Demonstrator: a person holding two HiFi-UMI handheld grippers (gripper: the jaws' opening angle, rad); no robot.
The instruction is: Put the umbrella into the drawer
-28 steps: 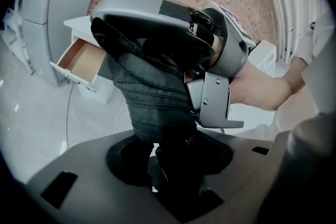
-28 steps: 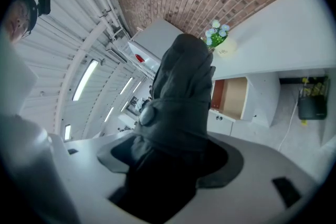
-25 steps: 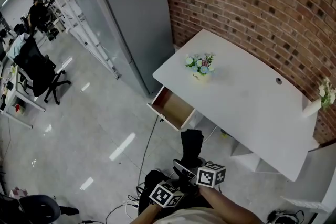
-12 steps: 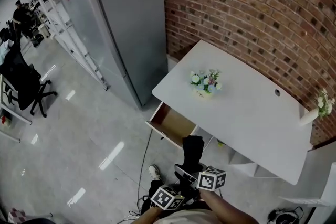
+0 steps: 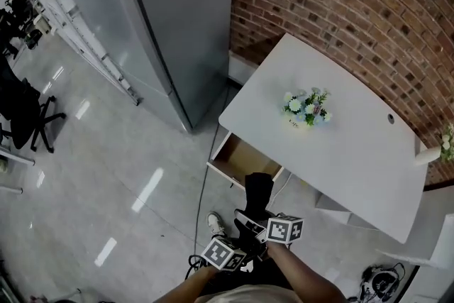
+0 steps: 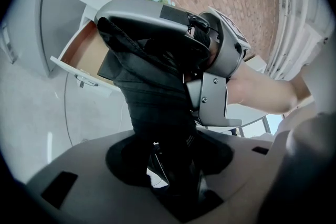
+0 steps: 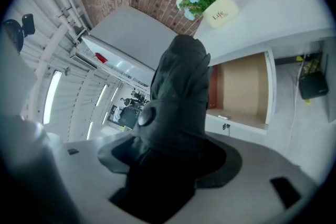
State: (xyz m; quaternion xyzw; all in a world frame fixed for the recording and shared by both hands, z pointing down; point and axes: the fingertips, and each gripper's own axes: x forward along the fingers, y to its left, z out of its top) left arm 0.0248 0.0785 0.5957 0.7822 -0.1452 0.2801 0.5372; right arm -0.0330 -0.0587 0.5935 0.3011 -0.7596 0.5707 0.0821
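I have the folded black fabric umbrella [image 5: 259,194] clamped in both tongs. The left gripper [image 6: 169,168] holds its near end, and the right gripper [image 7: 167,157], whose jaws have just been closing, grips it farther along. The umbrella sticks out ahead of both grippers, its far end near the front of the open wood-lined drawer [image 5: 237,158] in the white desk [image 5: 347,152] — not inside it.

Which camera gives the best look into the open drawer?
The right gripper view: the drawer shows large, its wooden inside open beside the umbrella. The head view shows it small from above; the left gripper view, only a corner behind the umbrella.
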